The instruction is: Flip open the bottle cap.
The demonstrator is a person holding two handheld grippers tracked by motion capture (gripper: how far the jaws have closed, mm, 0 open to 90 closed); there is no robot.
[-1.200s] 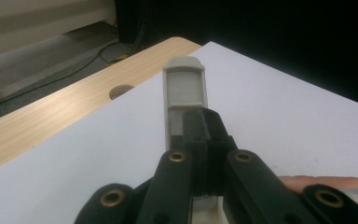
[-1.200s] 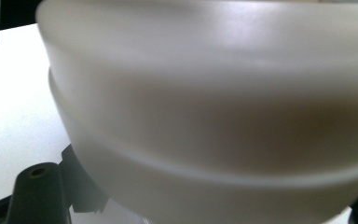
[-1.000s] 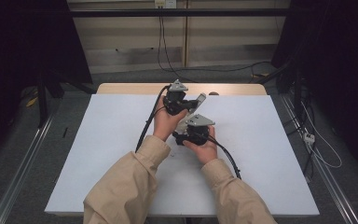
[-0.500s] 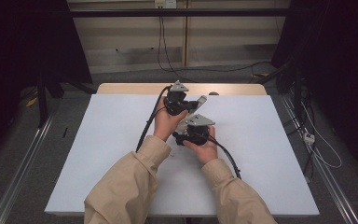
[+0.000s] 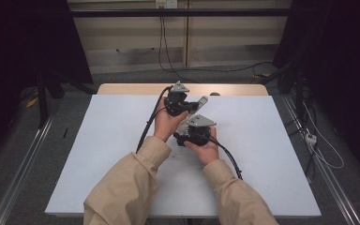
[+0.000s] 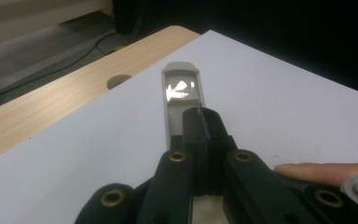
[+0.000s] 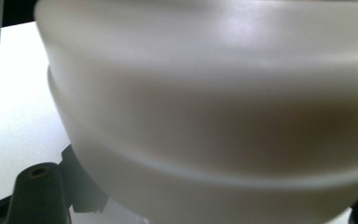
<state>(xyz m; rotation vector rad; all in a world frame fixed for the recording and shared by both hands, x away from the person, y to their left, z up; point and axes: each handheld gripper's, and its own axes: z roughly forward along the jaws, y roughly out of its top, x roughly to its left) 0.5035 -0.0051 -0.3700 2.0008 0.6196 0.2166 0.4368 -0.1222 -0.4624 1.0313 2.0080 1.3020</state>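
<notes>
Here I am holding a thin grey thing (image 6: 179, 100) with my left gripper (image 6: 200, 122), and its jaws are squeezing tight on one end of it. It looks like a flat clip or handle with a shiny little window near its far tip. I am gripping it at the near end so the long part is sticking out free, up in the air over the far middle of the white desk (image 5: 98, 154), close to the wooden strip at the back edge.

My right gripper (image 5: 193, 130) is sitting just beside the left one, a bit nearer to me, so the two are almost touching. In the right gripper view, a pale, blurry rounded thing (image 7: 214, 102) is sitting very close in front of the camera. I think it is something this gripper is carrying, but it is too close and fuzzy, so I cannot tell what it is or whether those jaws are pinching it.

I am probably keeping both hands this close so the grey thing and the pale thing can be fitted together.
</notes>
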